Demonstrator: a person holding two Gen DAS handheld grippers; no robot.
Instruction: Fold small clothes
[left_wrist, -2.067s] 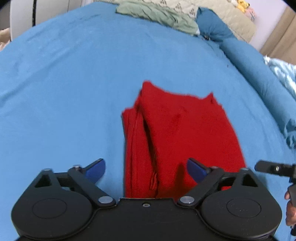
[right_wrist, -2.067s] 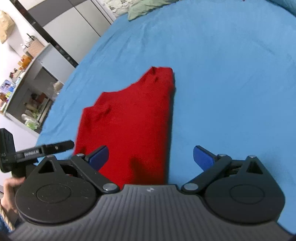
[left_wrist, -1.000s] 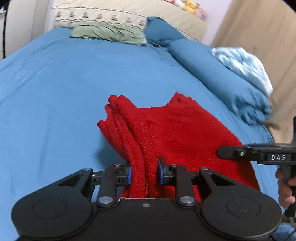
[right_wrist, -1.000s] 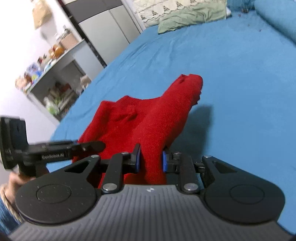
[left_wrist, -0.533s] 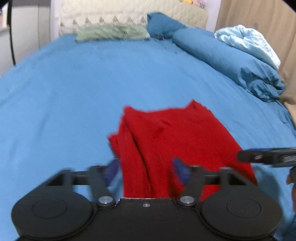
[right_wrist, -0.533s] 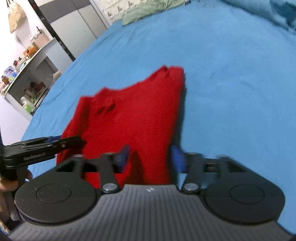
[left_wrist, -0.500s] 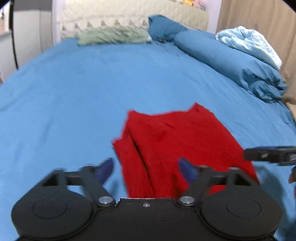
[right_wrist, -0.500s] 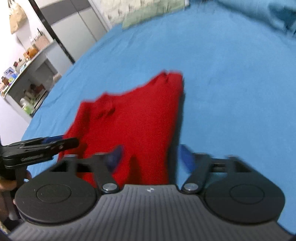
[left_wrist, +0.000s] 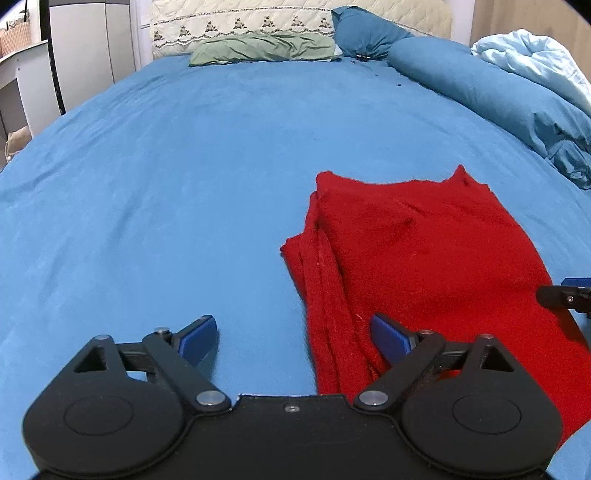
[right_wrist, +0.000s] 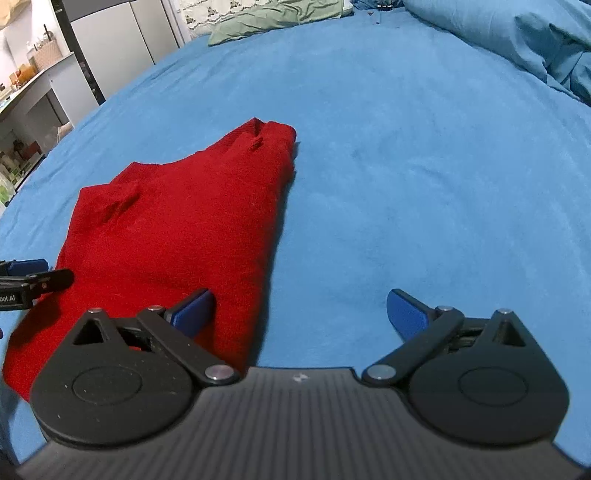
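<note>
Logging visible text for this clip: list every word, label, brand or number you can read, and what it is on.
"bot.AI": white print on the black body of the left tool, cut off by the frame edge, so the start is missing.

A small white mark on the right tool housing is a symbol, not letters.

Items on the shelves are too small and blurred to read.

Garment (left_wrist: 424, 251): solid red knit. Bed sheet (left_wrist: 184, 166): plain mid-blue. Pillow (left_wrist: 266, 48), 12 o'clock: sage green. Headboard (left_wrist: 258, 18): cream, quilted, dark motif row. Tool pads (left_wrist: 388, 338): blue; bodies black.
</note>
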